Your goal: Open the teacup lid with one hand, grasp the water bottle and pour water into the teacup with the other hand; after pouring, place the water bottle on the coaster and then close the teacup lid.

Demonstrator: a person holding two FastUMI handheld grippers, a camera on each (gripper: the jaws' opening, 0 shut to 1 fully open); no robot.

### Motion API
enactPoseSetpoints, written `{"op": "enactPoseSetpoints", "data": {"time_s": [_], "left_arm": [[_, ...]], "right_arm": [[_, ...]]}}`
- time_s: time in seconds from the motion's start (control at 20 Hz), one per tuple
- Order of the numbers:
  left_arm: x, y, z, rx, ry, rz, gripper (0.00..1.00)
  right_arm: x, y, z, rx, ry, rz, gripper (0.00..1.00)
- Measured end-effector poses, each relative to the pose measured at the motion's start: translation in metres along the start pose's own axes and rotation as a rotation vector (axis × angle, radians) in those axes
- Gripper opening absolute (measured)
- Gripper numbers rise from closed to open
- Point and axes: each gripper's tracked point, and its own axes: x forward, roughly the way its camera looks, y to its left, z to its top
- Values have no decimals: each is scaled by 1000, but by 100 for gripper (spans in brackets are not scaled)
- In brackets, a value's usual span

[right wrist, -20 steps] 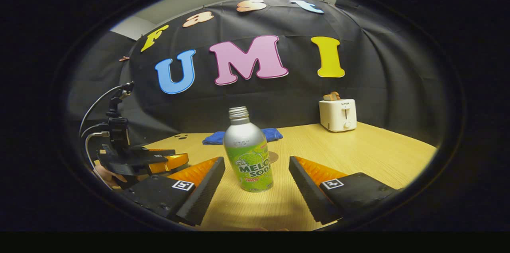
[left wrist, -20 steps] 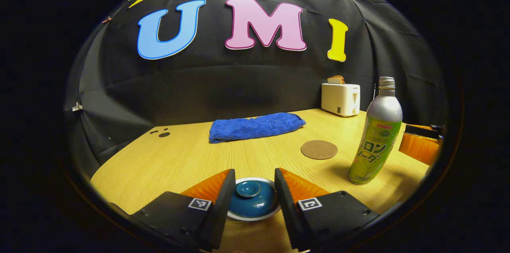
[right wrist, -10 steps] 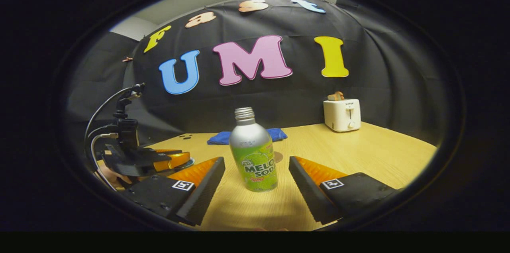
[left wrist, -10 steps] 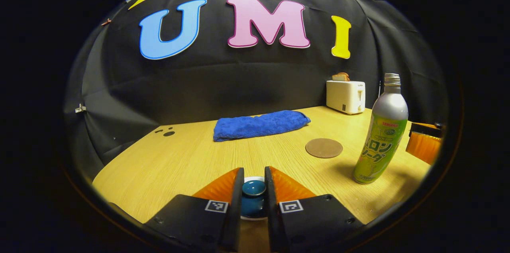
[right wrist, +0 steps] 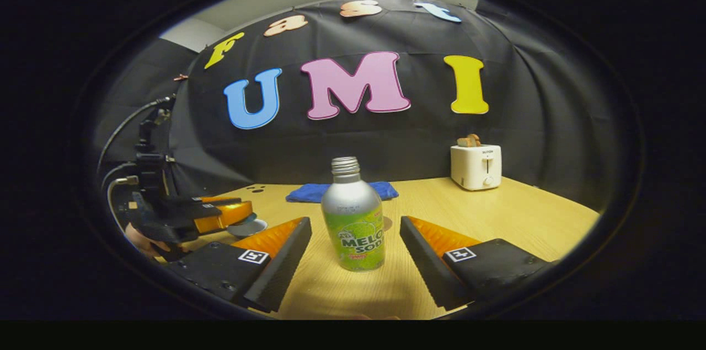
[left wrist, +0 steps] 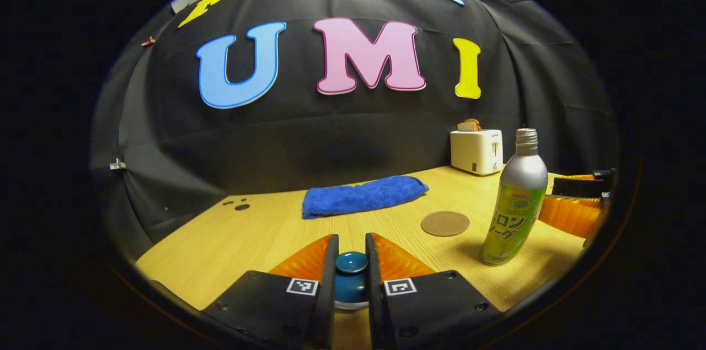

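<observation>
The left claw (left wrist: 351,278) is closed on the knob of the blue lid (left wrist: 351,270); both fingers press its sides, low over the desk (left wrist: 265,229). In the right gripper view the lid (right wrist: 248,225) looks lifted and tilted under that claw (right wrist: 231,215), though the cup itself is too hidden to make out. The lid looks glazed ceramic: stiff, smooth, breakable, and the small round knob is the only good hold. A pinch there could slip if the lid swings, so it wants to be carried level and set down softly.

The right claw (right wrist: 356,253) is wide open with nothing in it, one finger on each side of the bottle (right wrist: 353,223), neither touching. The bottle stands upright on the desk, cap off, just in front of the brown coaster (left wrist: 445,223). It looks like thin metal with a slick printed wrap: rigid enough for a firm squeeze, likely slippery, and top-heavy when tipped if it is full. The wide lower body, across the label, is the best place to grip; the tapered shoulder would let it slide out.

A blue towel (left wrist: 364,195) and a toaster (left wrist: 476,150) sit further back.
</observation>
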Motion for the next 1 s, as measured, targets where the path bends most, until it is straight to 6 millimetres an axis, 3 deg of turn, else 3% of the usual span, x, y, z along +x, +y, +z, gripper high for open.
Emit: {"op": "enactPoseSetpoints", "data": {"time_s": [0.2,0.65,0.95,1.0], "left_arm": [[-15,8,13,12,-44,17,29],[-20,29,-21,-55,21,27,29],[-23,43,-30,-62,30,25,29],[-24,45,-30,-64,30,23,29]], "right_arm": [[11,-5,-1,-21,11,-16,100],[56,4,-13,-10,57,8,100],[73,0,-17,-29,71,-29,100],[75,1,-18,-33,74,-31,95]]}}
